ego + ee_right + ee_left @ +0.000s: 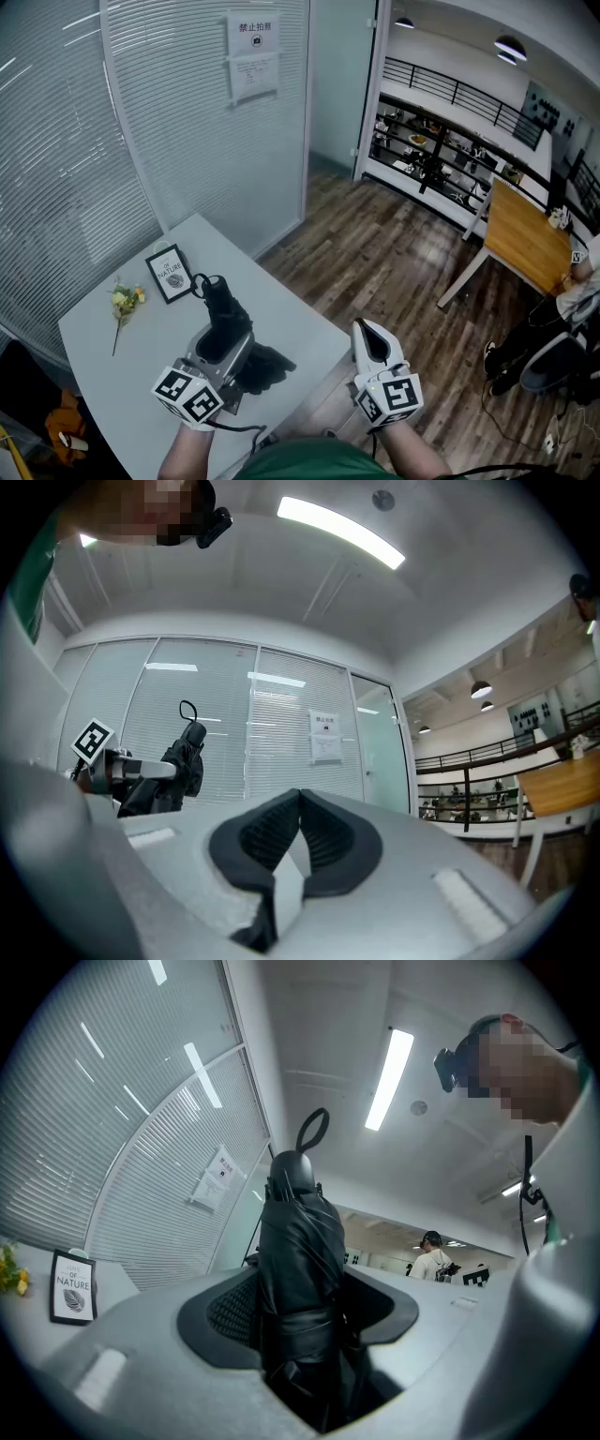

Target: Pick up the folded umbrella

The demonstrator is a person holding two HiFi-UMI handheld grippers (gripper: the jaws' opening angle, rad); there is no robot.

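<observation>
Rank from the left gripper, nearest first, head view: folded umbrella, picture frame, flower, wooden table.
1. folded umbrella: clamped in the jaws of the left gripper.
2. picture frame and flower: on the white table, up and left of the gripper; too close to call.
3. wooden table: far right, across the floor.

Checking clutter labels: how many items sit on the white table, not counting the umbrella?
2: a framed card beyond the umbrella, and a flower sprig lying left of the card. The umbrella may hide more.
</observation>
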